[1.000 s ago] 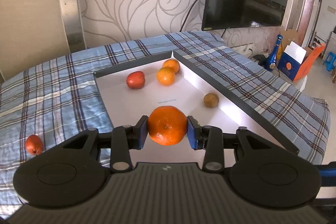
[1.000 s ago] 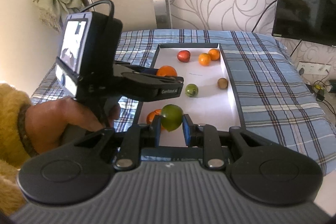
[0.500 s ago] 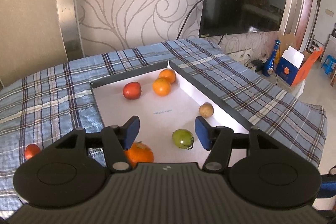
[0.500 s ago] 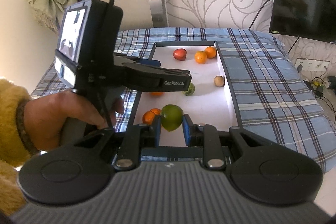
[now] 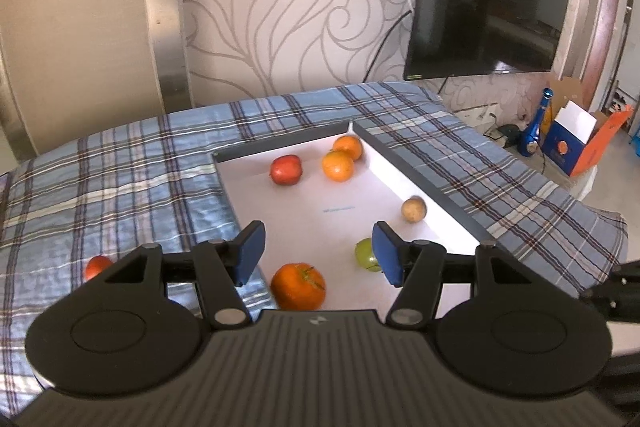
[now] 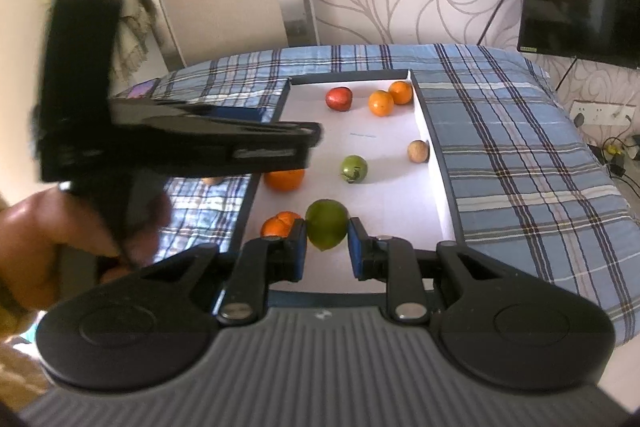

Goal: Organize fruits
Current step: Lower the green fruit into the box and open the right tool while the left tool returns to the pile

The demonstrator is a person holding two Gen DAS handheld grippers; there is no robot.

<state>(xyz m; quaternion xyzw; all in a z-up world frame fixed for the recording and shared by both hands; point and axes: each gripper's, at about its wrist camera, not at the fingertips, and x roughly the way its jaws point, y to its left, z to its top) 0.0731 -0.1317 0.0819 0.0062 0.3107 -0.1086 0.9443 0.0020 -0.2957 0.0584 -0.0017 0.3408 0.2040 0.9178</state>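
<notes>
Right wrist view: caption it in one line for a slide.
Right gripper shut on a green fruit above the white tray of fruit.

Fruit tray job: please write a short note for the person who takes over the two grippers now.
Left gripper: open, empty; its jaws have just been opening.
Right gripper: shut on a green fruit, above the tray's near end.
Done: seven fruits lie in the tray, among them the big orange.
Left: set down the green fruit; fetch the red fruit from the plaid cloth.

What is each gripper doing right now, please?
Left gripper: open, holding nothing; its jaws have just been opening, and the orange lies in the tray.
Right gripper: closed on a green fruit.
</notes>
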